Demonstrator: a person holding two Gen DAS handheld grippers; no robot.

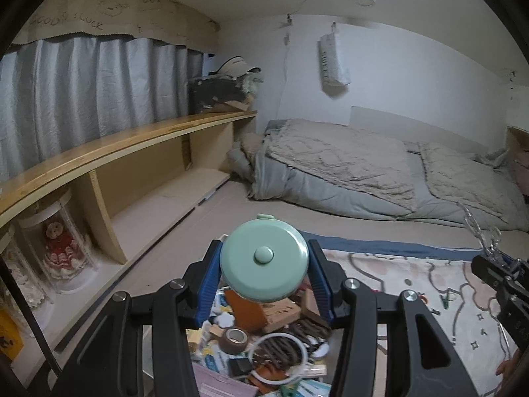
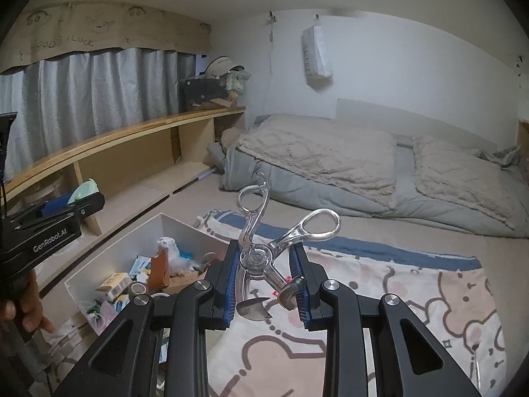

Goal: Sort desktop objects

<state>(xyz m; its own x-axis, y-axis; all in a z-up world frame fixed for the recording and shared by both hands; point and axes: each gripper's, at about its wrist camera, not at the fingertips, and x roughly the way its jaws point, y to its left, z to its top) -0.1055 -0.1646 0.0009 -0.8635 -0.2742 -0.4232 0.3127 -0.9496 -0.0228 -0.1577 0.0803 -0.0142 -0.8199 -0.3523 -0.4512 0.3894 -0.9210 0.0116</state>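
In the left wrist view my left gripper (image 1: 264,245) is shut on a round mint-green tape measure (image 1: 264,274), its blue pads pressing both sides. It hangs over a white box whose clutter (image 1: 261,340) includes a tape roll, wooden blocks and a cable. In the right wrist view my right gripper (image 2: 266,248) is shut on a clear-handled eyelash curler (image 2: 256,259), handles pointing up. The white box (image 2: 178,228) stands to its lower left, and the left gripper (image 2: 66,210) with the mint tape measure (image 2: 82,190) is at the far left. The right gripper (image 1: 496,268) shows at the right edge of the left wrist view.
A patterned pink blanket (image 2: 413,291) covers the floor under the right gripper. Folded grey and beige bedding (image 2: 330,165) lies beyond. A long wooden shelf (image 2: 132,132) runs along the left wall, with a doll in a clear case (image 1: 61,244) beneath. A person's hand (image 2: 29,301) holds the left gripper.
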